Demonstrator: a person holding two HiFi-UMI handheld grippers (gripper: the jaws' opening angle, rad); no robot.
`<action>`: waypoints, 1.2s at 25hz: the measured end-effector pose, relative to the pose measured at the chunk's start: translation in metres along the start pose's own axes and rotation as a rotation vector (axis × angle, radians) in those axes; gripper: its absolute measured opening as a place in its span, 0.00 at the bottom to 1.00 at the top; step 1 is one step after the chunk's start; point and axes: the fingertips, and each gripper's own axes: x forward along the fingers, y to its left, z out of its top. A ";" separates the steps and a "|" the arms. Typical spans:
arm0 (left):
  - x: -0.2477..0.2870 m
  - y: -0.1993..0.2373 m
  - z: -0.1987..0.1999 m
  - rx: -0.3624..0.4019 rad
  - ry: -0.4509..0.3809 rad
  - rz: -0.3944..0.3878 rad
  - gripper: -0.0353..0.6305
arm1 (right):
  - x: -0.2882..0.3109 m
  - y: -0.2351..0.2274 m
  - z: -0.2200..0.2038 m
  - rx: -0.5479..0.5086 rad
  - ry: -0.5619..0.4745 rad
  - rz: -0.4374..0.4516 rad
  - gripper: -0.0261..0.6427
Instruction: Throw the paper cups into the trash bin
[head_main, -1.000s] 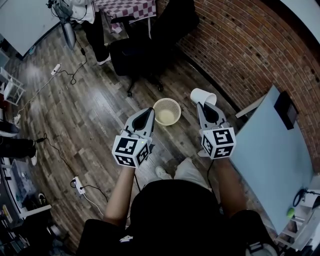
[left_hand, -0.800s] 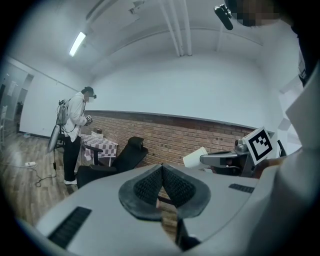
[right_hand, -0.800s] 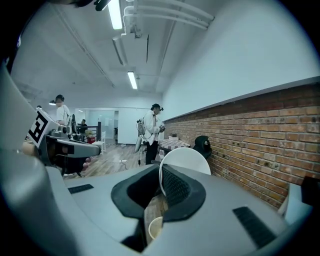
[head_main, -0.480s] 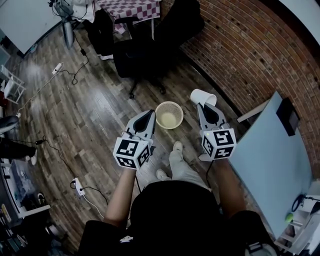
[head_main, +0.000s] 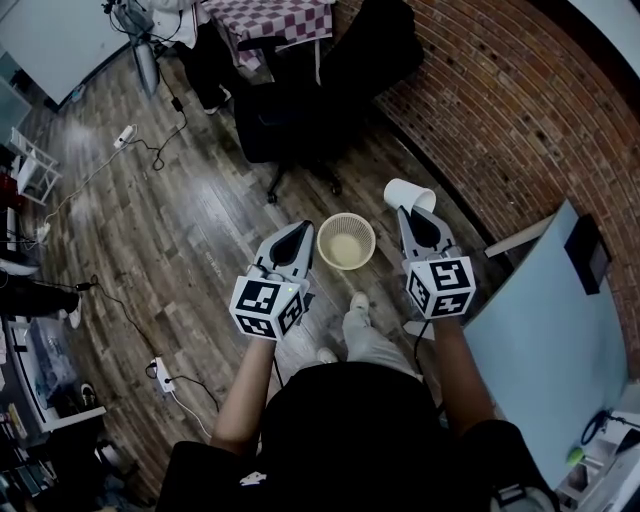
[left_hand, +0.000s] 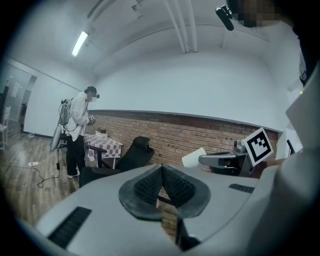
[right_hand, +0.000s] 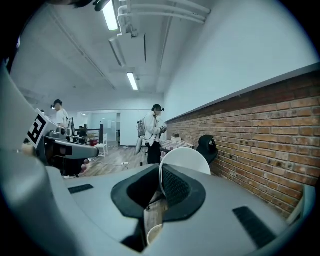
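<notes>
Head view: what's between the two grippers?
The trash bin, on the wood floor, shows between the left gripper and the right gripper holding the paper cup; head view.

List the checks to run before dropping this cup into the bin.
1. Cup held by the right gripper: ok, the fingers pinch its wall.
2. Bin upright, mouth open: ok.
3. Cup over the bin's mouth: not ok, the head view shows it right of the rim.
4. Left gripper empty and out of the way: ok, shut, left of the bin.
5. Room inside the bin: cannot tell.
</notes>
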 end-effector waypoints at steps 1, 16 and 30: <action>0.007 0.002 0.001 0.000 0.000 0.003 0.07 | 0.006 -0.005 0.000 0.004 -0.001 0.001 0.07; 0.111 0.025 0.021 -0.020 0.008 0.055 0.07 | 0.085 -0.081 0.008 0.033 -0.004 0.079 0.07; 0.169 0.034 0.017 -0.008 0.070 0.099 0.07 | 0.138 -0.118 -0.008 0.082 0.050 0.162 0.07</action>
